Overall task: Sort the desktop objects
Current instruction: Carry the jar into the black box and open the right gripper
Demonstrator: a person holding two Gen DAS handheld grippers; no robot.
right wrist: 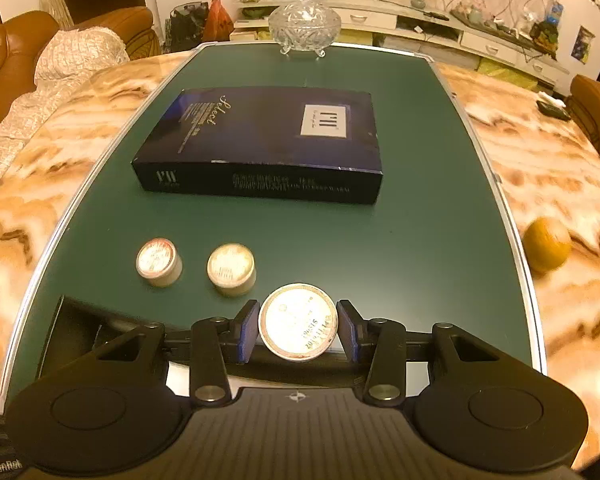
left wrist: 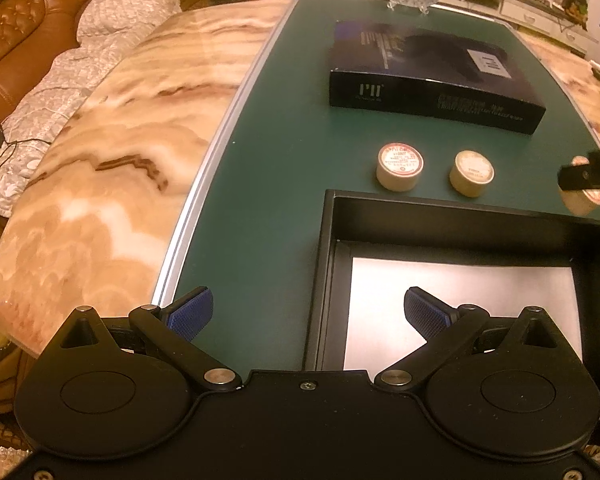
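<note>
Broadly, the green mat point(right wrist: 400, 240) carries a dark blue box point(right wrist: 260, 144) lettered "Select", lying beyond two small round tins point(right wrist: 159, 262) point(right wrist: 231, 269) and the open black tray point(left wrist: 460, 220) nearest the cameras. Between the right gripper point(right wrist: 298, 326) pads sits a third round tin point(right wrist: 298, 322), clamped on both sides, its lid stamped with partly legible digits. Left gripper point(left wrist: 308, 312) jaws stand wide apart over the tray's edge, holding nothing

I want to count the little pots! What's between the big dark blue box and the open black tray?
Two small round cream containers, one red-labelled and one paler, stand on the green mat between the dark blue box and the open black tray, as the left wrist view shows.
</note>
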